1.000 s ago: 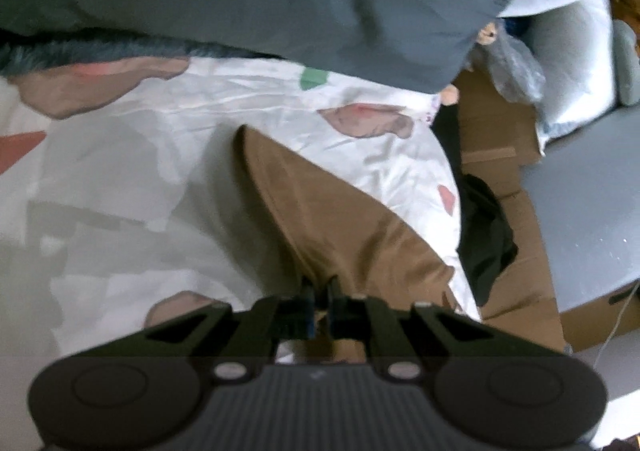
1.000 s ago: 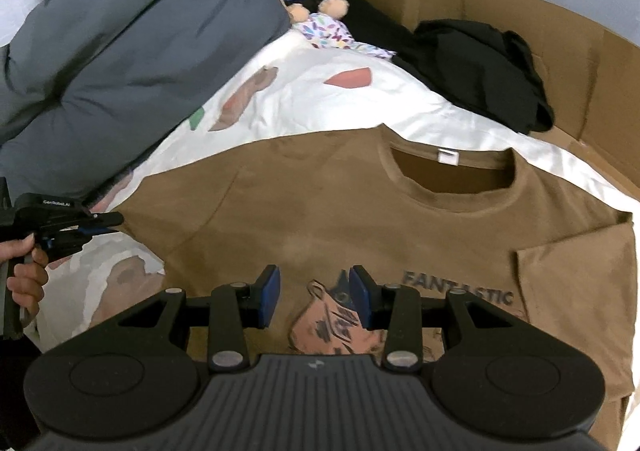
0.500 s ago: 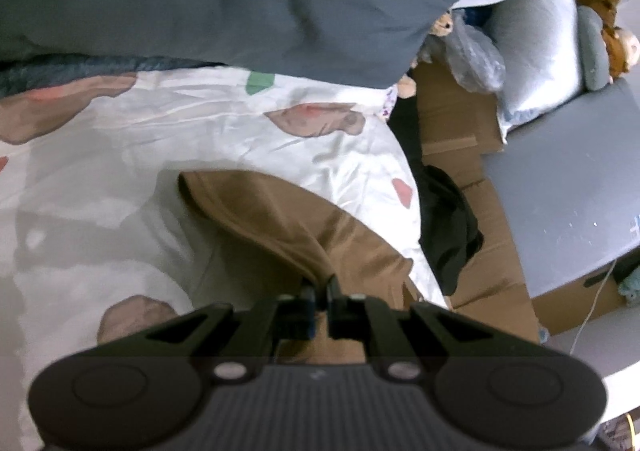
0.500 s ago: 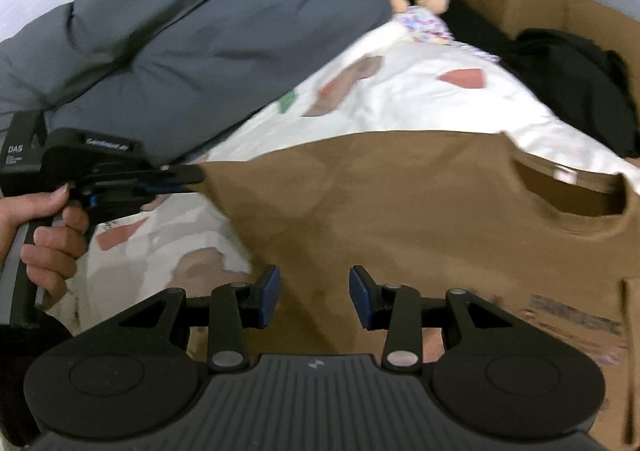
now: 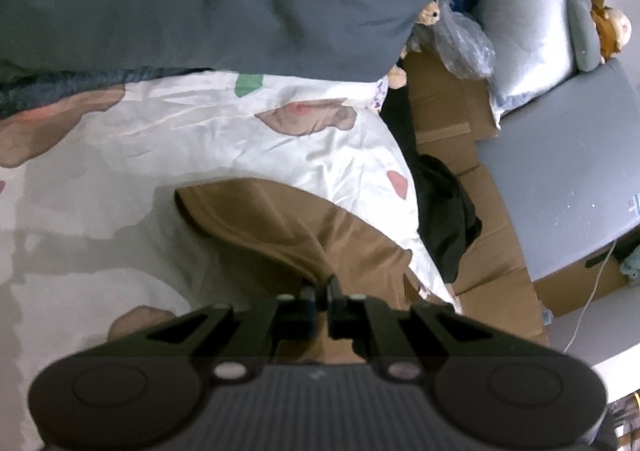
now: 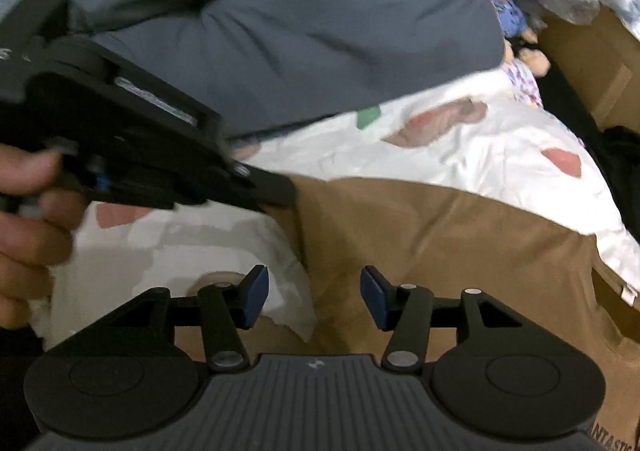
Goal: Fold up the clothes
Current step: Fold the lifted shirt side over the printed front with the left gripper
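A brown T-shirt (image 6: 432,251) lies spread on the white patterned bedsheet (image 6: 480,147). My left gripper (image 5: 322,297) is shut on the shirt's edge (image 5: 280,227) and holds a fold of it raised off the sheet. In the right wrist view that same gripper (image 6: 280,191) shows at the left, gripped by a person's hand (image 6: 28,203), pinching the shirt's corner. My right gripper (image 6: 314,299) hovers low over the shirt's left edge, its jaws opening with blue pads (image 6: 374,293) apart and pressing on nothing.
A dark grey duvet (image 6: 280,31) is bunched across the far side of the bed. Stuffed toys (image 6: 516,19) and a plastic bag sit at the back right. Cardboard (image 5: 492,275) and a black garment (image 5: 444,211) lie beside the bed's right edge.
My right gripper swept left across the shirt, from the chest print to its left edge near the left gripper, and its jaws widened. The left gripper kept its hold and rolled slightly.
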The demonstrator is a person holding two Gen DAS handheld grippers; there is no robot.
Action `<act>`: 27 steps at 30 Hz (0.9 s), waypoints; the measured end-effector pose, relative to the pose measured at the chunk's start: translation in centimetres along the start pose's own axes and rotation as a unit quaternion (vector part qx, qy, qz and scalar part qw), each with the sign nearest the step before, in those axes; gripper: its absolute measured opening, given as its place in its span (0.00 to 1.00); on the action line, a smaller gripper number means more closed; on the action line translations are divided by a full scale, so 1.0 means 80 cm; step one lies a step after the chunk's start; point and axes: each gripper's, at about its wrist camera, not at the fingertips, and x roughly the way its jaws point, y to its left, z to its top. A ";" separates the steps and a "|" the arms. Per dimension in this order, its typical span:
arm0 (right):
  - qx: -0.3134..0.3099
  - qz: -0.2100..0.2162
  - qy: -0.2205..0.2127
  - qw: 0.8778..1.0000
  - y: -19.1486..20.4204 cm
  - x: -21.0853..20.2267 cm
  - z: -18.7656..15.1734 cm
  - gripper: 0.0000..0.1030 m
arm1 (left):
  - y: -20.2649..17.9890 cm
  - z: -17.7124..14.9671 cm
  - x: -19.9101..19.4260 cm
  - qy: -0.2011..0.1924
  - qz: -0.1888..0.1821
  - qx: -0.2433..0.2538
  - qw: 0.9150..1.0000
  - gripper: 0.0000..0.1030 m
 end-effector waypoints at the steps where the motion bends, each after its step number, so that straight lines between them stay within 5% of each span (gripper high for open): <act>1: 0.008 0.000 0.008 1.000 -0.006 0.002 -0.006 0.52 | 0.002 0.000 0.000 0.001 0.003 0.000 1.000 0.05; 4: 0.025 0.001 0.025 0.999 -0.015 0.006 -0.018 0.23 | 0.006 -0.001 0.003 0.003 0.005 -0.003 1.000 0.05; 6: 0.031 0.005 0.034 0.999 -0.019 0.012 -0.023 0.17 | 0.004 -0.001 0.004 0.005 0.004 0.000 1.000 0.05; 11: 0.038 0.010 0.049 0.998 -0.022 0.030 -0.030 0.10 | -0.003 -0.001 0.001 0.009 -0.005 0.013 1.000 0.05; 27: 0.115 0.043 0.054 0.991 -0.053 0.084 -0.056 0.10 | -0.038 -0.030 0.026 0.089 -0.025 0.097 0.991 0.05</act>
